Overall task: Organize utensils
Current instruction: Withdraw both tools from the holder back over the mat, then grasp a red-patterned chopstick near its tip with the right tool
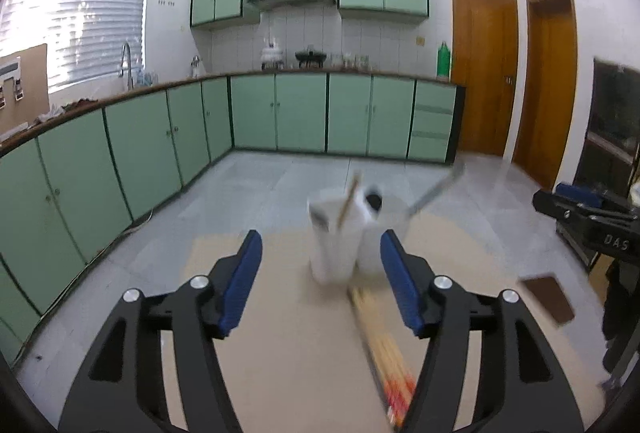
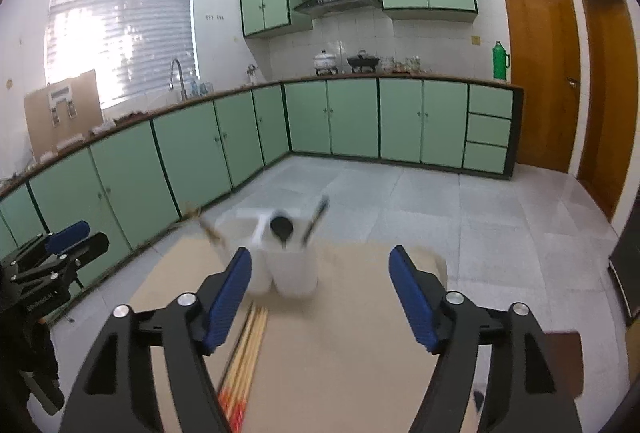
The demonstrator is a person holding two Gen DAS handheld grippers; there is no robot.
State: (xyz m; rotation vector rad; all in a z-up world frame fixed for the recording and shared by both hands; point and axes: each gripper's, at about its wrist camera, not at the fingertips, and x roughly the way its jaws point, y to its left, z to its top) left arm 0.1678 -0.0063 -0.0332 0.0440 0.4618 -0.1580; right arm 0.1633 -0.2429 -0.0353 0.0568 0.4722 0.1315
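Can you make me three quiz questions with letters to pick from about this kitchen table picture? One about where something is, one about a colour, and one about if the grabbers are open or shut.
1. Where do the loose chopsticks lie?
A. on the tan table top, in front of the white holder
B. on the floor
C. on the kitchen counter

2. What colour are the pads on the grabber fingers?
A. red
B. blue
C. yellow

3. How are the left gripper and right gripper?
A. both shut on chopsticks
B. one open, one shut
C. both open, holding nothing

Answers:
1 A, the sticks rest flat on the table just before the holder.
2 B, the pads show bright blue in both wrist views.
3 C, each pair of fingers stands wide apart with nothing between the pads.
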